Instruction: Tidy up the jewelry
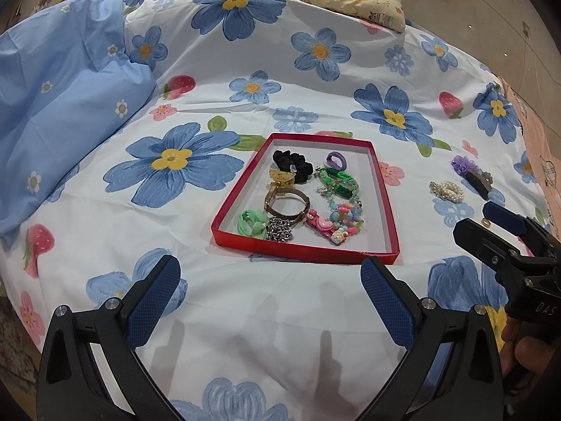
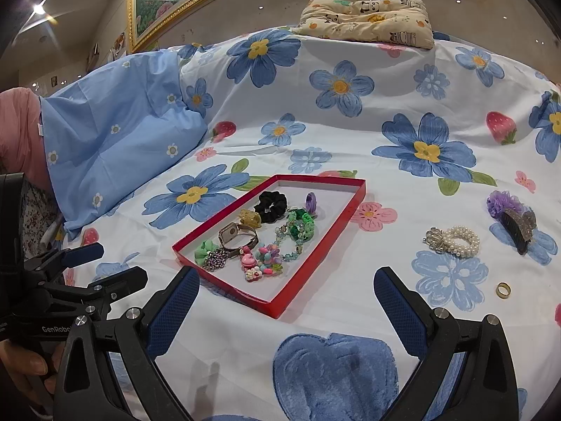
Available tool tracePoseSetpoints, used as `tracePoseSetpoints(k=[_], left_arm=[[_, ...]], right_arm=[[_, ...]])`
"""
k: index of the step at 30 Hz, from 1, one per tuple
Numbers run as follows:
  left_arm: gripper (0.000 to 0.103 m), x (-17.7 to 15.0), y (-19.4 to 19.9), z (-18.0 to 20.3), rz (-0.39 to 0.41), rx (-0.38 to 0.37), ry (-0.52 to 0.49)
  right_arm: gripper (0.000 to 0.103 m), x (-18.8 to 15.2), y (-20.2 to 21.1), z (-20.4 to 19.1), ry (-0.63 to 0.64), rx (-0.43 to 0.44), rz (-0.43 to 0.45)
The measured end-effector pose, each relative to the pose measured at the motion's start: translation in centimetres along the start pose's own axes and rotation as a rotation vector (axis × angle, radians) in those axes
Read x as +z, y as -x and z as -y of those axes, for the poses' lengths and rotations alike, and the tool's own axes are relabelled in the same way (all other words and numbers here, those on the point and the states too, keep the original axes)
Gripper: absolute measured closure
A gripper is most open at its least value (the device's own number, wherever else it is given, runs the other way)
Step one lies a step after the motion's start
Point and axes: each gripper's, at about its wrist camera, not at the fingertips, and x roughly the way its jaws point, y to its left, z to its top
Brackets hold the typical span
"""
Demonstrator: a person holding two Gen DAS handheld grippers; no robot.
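Left wrist view: the left tool [image 1: 270, 280] is held released, its blue-padded fingers spread wide over the flowered bedsheet [image 1: 105, 231], nothing between them. Just beyond its fingertips a shallow red tray [image 1: 305, 245] lies on the bed, and the sorted jewelry is gathered inside it: a black scrunchie [image 1: 292, 162] at the far end, a purple hair clip [image 1: 335, 159] beside it, a yellow claw clip [image 1: 280, 177], a green bead bracelet [image 1: 338, 180], a watch [image 1: 285, 205], a green hair tie [image 1: 250, 224], a metal chain [image 1: 279, 229], a pink clip [image 1: 320, 228] and a multicoloured bead bracelet [image 1: 345, 219].

Outside the tray, toward the right edge of the bed, a pearl bracelet [image 2: 454, 240], a purple flower clip [image 2: 503, 203] touching a dark claw clip [image 2: 519, 226], and a gold ring [image 2: 503, 290] are seen lying apart on the sheet.

In the right wrist view the right tool [image 2: 285, 291] is likewise released, fingers wide apart and empty, hovering over the near corner of the tray; the ring lies just beyond its right finger. A blue quilt [image 2: 115, 133] is bunched at the left edge of the bed, and a panda-print pillow [image 2: 364, 17] rests at the far edge.
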Motion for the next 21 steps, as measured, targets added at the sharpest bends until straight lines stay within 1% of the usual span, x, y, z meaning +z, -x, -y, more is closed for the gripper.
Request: tracePoseSetpoints(k=[21], left_arm=[[0.0, -0.05, -0.07, 0.09, -0.002, 0.002, 0.004]], right_arm=[[0.002, 0.09, -0.04, 0.09, 0.0, -0.001, -0.001]])
